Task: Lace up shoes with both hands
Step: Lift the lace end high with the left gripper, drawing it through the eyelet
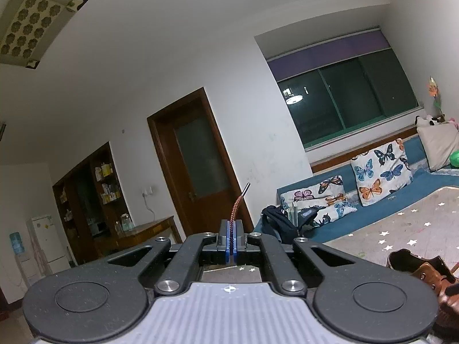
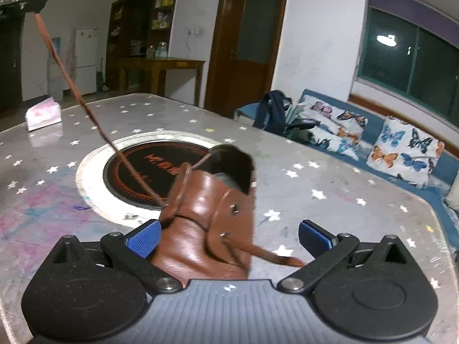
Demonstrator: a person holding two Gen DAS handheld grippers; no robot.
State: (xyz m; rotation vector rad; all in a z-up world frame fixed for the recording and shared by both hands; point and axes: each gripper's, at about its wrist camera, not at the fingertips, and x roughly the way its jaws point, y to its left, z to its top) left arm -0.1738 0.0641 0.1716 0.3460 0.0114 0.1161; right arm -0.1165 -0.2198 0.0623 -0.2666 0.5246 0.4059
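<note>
Pinching the brown lace [image 1: 235, 207] near its tip, the left gripper [image 1: 231, 239] holds it taut and high, presumably drawing slack through. The right gripper [image 2: 229, 236], fingers spread, straddles the boot [image 2: 206, 218] on the table [image 2: 344, 200], likely to steady it.

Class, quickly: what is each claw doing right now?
Left claw: closed on the shoelace.
Right claw: open, holding nothing, with the brown shoe between its fingers.
</note>
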